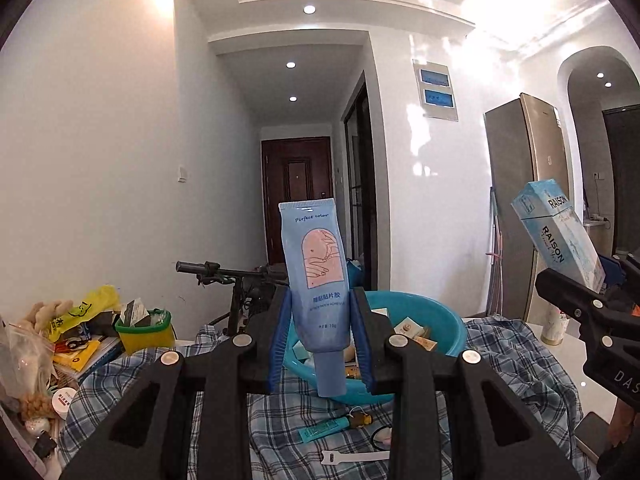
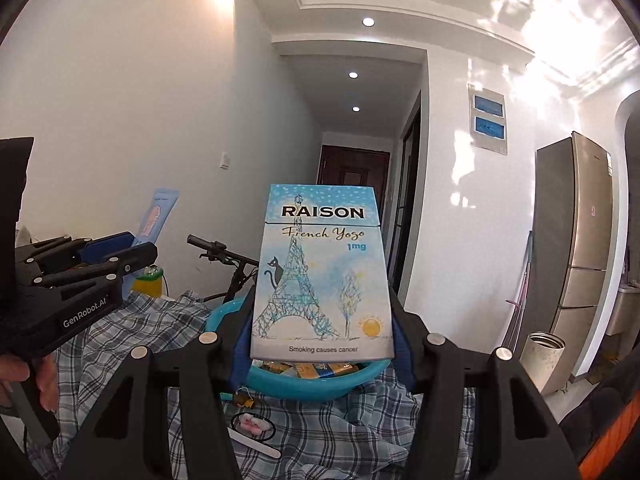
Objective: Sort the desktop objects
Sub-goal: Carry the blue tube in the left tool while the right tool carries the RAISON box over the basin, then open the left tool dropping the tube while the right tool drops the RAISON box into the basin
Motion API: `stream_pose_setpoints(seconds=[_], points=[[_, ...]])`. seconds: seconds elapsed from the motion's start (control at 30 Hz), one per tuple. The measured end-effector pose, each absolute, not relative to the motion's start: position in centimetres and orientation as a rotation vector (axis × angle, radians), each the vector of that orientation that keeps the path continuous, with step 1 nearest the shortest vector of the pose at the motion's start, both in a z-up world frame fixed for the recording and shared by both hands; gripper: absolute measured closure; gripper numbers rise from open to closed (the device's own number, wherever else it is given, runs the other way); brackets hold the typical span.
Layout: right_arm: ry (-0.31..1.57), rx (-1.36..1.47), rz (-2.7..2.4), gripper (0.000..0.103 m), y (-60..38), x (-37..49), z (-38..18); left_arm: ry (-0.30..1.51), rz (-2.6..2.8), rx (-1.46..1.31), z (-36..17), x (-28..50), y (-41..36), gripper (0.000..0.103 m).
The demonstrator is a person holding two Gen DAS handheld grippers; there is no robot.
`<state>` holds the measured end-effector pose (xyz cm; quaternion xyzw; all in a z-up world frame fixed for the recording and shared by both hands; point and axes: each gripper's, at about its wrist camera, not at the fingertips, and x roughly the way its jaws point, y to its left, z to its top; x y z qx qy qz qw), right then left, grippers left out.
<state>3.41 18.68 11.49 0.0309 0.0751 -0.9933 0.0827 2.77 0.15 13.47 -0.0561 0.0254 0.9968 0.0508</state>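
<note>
My left gripper pinches a tube, my right gripper a pack, both raised above the basin. Items already inside; scraps remain on the cloth.

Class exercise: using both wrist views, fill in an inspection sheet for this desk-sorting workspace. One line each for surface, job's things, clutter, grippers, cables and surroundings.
Surface: table under a rumpled plaid cloth.
Job's things: blue tube, cap down, in the left hand-held gripper; Raison cigarette pack, upright, in the right hand-held gripper; teal basin already holding small packets.
Clutter: green bin, yellow bag, white jar, small teal tube and white strip on the cloth.
Grippers: left shut on the tube, right shut on the pack, both raised above the basin.
Cables: nothing seen.
Surroundings: hallway door, fridge, scooter handlebar, steel cup.
</note>
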Motion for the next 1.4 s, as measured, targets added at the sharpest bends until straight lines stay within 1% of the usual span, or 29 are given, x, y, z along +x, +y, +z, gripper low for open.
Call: stream_pose_setpoints(seconds=[0.2, 0.37, 0.67, 0.8, 0.9, 1.1, 1.17, 1.27, 1.4], points=[[0.197, 0.139, -2.965, 0.048, 18.8, 1.5, 11.3, 0.028, 2.987, -0.222, 13.2, 0.8, 0.2, 0.071], [0.218, 0.162, -2.978, 0.048, 18.5, -0.9, 11.2, -0.002, 2.977, -0.266, 12.9, -2.0, 0.4, 0.071], [0.266, 0.174, -2.989, 0.048, 17.6, -5.1, 11.6, 0.075, 2.982, -0.199, 13.1, -6.8, 2.2, 0.071], [0.266, 0.183, -2.998, 0.048, 17.4, -6.6, 11.7, 0.053, 3.009, -0.192, 13.4, -8.8, 2.4, 0.071], [0.294, 0.164, -3.008, 0.048, 17.3, -7.2, 11.9, -0.002, 3.026, -0.194, 13.7, -10.5, 2.0, 0.071], [0.333, 0.173, -2.978, 0.048, 17.1, -9.3, 11.7, 0.051, 3.015, -0.213, 14.1, -14.0, 2.5, 0.071], [0.306, 0.195, -2.989, 0.048, 17.3, -10.1, 11.6, 0.026, 3.007, -0.219, 14.1, -15.1, 2.3, 0.071], [0.218, 0.26, -3.004, 0.048, 18.1, -11.9, 11.7, -0.006, 3.013, -0.262, 13.9, -17.2, 2.0, 0.071], [0.14, 0.298, -3.048, 0.048, 18.7, -14.0, 11.7, 0.012, 3.011, -0.313, 13.6, -19.9, 2.3, 0.071]])
